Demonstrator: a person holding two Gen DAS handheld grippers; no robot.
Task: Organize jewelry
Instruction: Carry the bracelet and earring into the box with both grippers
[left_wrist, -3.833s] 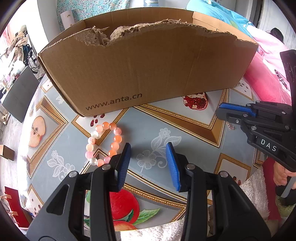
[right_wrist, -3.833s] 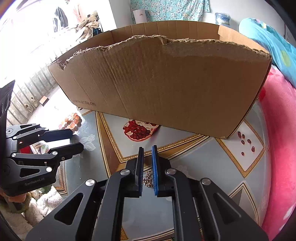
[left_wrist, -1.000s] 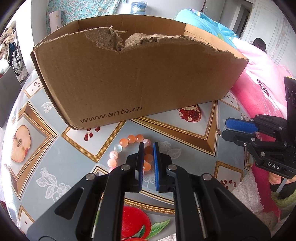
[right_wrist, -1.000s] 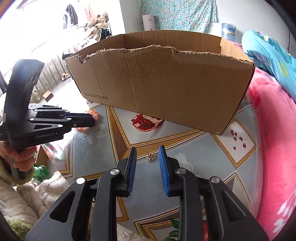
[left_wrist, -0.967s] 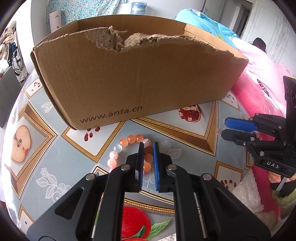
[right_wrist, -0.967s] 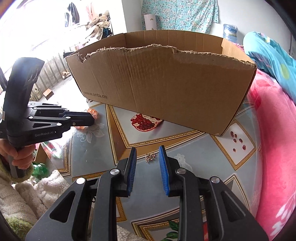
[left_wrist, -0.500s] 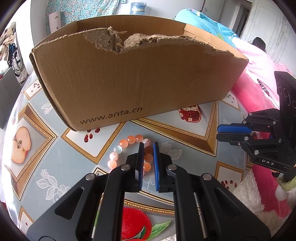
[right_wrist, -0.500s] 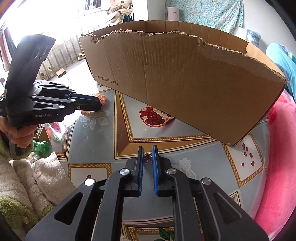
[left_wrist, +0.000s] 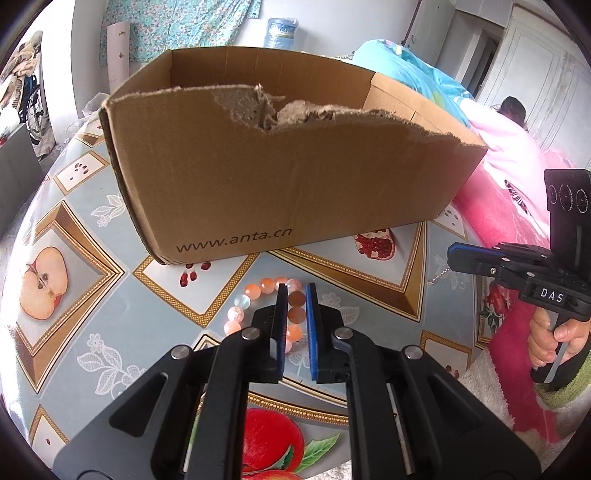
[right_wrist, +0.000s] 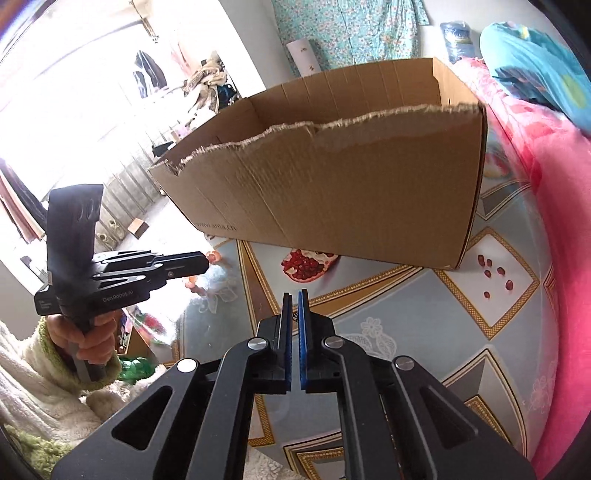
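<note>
An open cardboard box (left_wrist: 295, 177) (right_wrist: 332, 206) with a torn front rim stands on the fruit-patterned table (left_wrist: 92, 229). My left gripper (left_wrist: 295, 286) (right_wrist: 203, 262) is shut on one side of an orange and pink bead bracelet (left_wrist: 255, 291). The rest of its loop curves out to the left of the jaws. My right gripper (right_wrist: 294, 293) (left_wrist: 450, 254) is to the right, its jaws closing tight on a thin silver chain (left_wrist: 437, 276). Only a speck of the chain shows between the blue pads in the right wrist view.
A pink blanket (left_wrist: 509, 177) (right_wrist: 554, 184) borders the table on the right. A hand in a fluffy white and green sleeve (right_wrist: 55, 354) holds each gripper's handle at the near table edge. The box fills the far half of the table.
The right gripper's jaws stood apart over the chain a second ago and have closed on it, and the right view has swung. The left gripper stays shut on the bracelet, hardly moved.
</note>
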